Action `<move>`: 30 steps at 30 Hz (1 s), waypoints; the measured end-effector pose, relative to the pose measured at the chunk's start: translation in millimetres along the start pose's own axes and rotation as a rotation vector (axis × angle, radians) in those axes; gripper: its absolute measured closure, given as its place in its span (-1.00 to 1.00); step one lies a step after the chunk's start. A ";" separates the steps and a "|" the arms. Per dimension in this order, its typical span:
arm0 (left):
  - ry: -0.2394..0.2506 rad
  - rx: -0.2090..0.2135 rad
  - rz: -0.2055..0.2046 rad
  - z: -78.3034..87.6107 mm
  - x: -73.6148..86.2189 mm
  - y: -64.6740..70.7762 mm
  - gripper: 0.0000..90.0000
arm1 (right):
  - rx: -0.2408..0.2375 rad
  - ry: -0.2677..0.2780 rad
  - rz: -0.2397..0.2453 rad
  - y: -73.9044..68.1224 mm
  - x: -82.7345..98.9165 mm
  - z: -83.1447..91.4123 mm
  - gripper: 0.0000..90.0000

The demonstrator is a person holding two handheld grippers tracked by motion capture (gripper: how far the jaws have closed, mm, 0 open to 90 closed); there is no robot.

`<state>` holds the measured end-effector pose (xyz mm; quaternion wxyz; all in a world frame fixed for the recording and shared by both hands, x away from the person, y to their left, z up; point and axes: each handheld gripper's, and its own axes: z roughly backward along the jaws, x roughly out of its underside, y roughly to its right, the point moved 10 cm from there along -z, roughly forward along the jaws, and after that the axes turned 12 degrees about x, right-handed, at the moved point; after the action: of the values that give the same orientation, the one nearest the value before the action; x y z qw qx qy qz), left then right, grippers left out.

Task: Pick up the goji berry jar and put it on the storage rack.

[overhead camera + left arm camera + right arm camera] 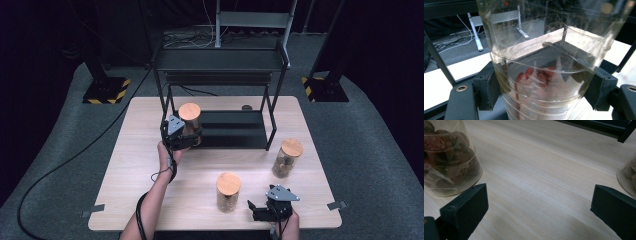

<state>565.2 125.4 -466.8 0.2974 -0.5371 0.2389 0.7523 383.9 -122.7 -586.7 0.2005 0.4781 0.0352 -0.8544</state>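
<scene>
Looking at the high view first: left gripper [186, 135] clamped on a glass jar [190, 121] with a wooden lid, held upright at the front left corner of the black rack [220, 65], right by the rack's lower shelf [235, 125]. Upright grip low on the body makes sense, keeps the lid on top and the contents settled, and lines the jar up for sliding onto that shelf, judging by position. Can't tell from this angle whether the jar base already touches the shelf or hangs just above it. Right gripper [256, 207] parked at the near edge of the table [145, 165], jaws spread, nothing in them, just beside the middle jar [228, 192]; probably staged for that one next. Third jar [286, 157] stands apart near the rack's right leg. Left gripper view: jar [549, 62] between both black pads [485, 87], pads pressing the glass on each side, red dried bits [536, 75] lying at the bottom; rack frame and tabletop visible through the glass. Right gripper view: jaws wide apart over bare wood [536, 182], middle jar [449, 162] with dark dried fruit off to the left of the left jaw, not between the pads; edge of another jar [627, 177] at the right border.
</scene>
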 end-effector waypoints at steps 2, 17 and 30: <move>0.005 -0.001 0.005 -1.5 -0.4 -0.5 -0.45 | -0.004 -0.001 0.000 -0.1 0.0 0.0 -1.00; -0.005 -0.015 0.006 -10.5 1.9 -6.2 -0.45 | -0.005 0.000 0.000 -0.5 0.0 0.1 -1.00; -0.010 -0.024 0.021 -20.2 7.2 -10.0 -0.45 | -0.005 0.000 0.001 -0.6 0.0 0.2 -1.00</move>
<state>583.9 120.1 -480.3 0.2844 -0.5343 0.2338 0.7609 383.6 -122.2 -586.8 0.2022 0.4777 0.0370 -0.8541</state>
